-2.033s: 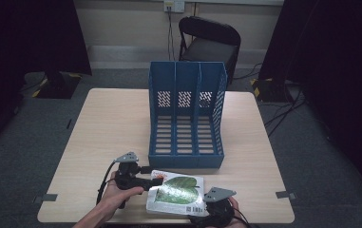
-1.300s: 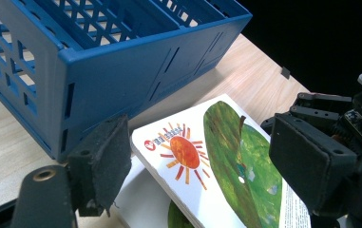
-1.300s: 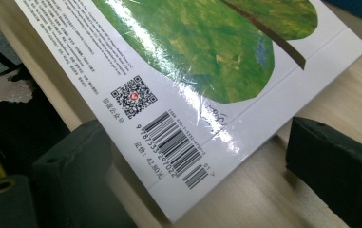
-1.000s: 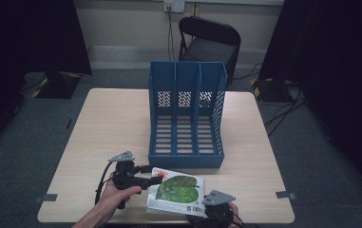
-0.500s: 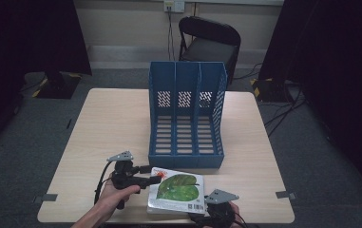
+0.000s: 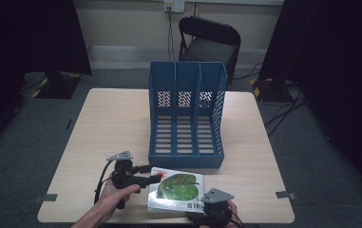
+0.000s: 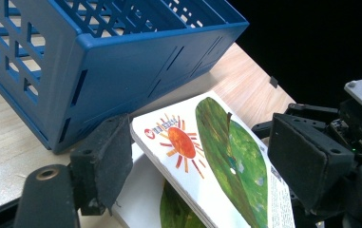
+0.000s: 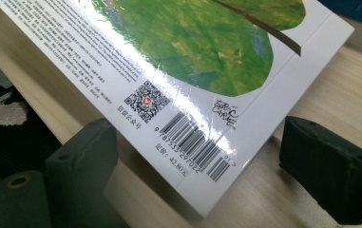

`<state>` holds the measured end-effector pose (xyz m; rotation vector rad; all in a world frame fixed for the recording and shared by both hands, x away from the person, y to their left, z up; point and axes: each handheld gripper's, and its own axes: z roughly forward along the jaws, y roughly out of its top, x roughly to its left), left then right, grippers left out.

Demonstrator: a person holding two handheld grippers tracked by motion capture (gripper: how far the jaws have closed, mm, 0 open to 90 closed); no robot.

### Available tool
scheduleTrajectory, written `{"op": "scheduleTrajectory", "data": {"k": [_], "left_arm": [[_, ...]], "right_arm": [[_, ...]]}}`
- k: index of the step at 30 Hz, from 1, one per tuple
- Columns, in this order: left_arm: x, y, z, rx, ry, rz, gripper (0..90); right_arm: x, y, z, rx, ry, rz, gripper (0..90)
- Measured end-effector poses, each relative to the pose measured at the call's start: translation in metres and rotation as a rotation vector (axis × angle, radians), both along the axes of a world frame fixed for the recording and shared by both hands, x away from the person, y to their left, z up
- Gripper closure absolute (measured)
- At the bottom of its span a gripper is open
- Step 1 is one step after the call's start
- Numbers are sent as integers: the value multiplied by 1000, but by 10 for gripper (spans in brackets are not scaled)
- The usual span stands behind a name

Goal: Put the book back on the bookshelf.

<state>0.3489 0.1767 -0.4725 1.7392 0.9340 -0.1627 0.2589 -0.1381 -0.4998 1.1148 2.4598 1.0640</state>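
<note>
- Book (image 6: pixel 176 190) lies at the near edge of the table (image 6: pixel 107 123), just in front of the blue file rack (image 6: pixel 185 114), between the two handheld grippers.
- In the left gripper view the top book (image 7: pixel 212 161) is tipped up off a second volume (image 7: pixel 145 209) with the same leaf cover; one corner is raised, the stack beneath lies flat.
- Left gripper (image 6: pixel 143 179) sits at the book's left edge. Its jaws stand apart with the raised corner between them; the left pad looks close to or against the cover, the far pad is clear of it. No firm clamp can be read.
- Right gripper (image 6: pixel 206 209) sits at the near right corner. In the right gripper view its jaws have just been widening and stand apart on either side of the barcode corner (image 8: pixel 202 152), neither pad pressing on it.
- Handling, judged: a thick board-type picture book, stiff, moderately weighty for its size, unlikely to flex or tear.
- Cover is glossy laminate with strong glare, so it is probably slippery under rubber pads; a grip across the thickness near the spine or a corner should hold better than pinching a flat face.
- Rack: rigid moulded plastic, three upright compartments, slotted floor, perforated back wall.
- Table: pale wood-grain laminate, smooth, so the lower book may slide if pushed.
</note>
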Motion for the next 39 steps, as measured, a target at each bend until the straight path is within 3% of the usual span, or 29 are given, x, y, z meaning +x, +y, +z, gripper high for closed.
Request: {"op": "scheduleTrajectory", "data": {"k": [6,13,18,24,26,27,30,34,39], "left_arm": [[0,1,1,-7,-2,-2,230],[0,3,1,-12,1,1,233],[1,6,-1,-11,18,27,228],[2,7,-2,-24,30,19,231],[2,5,-3,-68,53,-36,353],[1,1,-3,-54,50,-49,333],[-2,-10,-5,-24,55,-82,301],[-4,-17,-7,4,59,-115,334],[-1,-18,-12,52,100,-128,416]], "right_arm": [[0,1,0,7,3,-8,109],[2,-8,1,86,40,-30,175],[3,-12,1,109,48,-35,239],[4,-12,1,124,57,-42,243],[6,-14,1,166,83,-46,243],[6,-14,1,176,92,-43,245],[6,-10,1,139,66,-38,232],[7,-8,1,147,73,-25,224],[9,-6,1,137,73,-10,183]]}}
